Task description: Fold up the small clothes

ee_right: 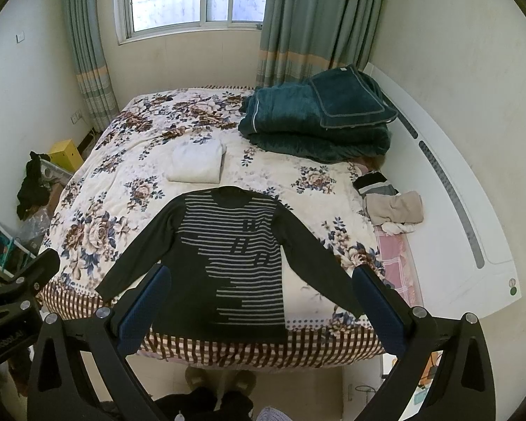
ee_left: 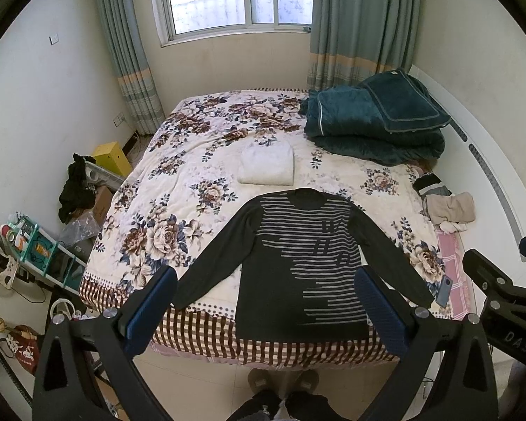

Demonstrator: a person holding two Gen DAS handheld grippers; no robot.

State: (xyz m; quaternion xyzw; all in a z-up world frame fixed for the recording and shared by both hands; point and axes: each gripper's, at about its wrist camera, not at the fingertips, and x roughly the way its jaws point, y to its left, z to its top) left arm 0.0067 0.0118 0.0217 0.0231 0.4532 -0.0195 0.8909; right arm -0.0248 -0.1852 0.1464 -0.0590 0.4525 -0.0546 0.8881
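A dark long-sleeved sweater with grey stripes point(ee_left: 298, 263) lies flat, front up, sleeves spread, at the near edge of the flower-patterned bed point(ee_left: 179, 182). Its hem hangs slightly over the edge. It also shows in the right wrist view point(ee_right: 235, 263). My left gripper point(ee_left: 266, 301) is open and empty, held above and before the sweater's hem. My right gripper point(ee_right: 259, 298) is open and empty too, at the same height to the right. A folded white garment point(ee_left: 266, 163) lies beyond the sweater's collar.
A folded teal blanket point(ee_left: 375, 119) sits at the bed's far right. A small pile of clothes point(ee_left: 445, 207) and a phone point(ee_left: 444, 291) lie at the right edge beside a white headboard point(ee_right: 456, 210). Shelves and clutter point(ee_left: 45, 245) stand left of the bed.
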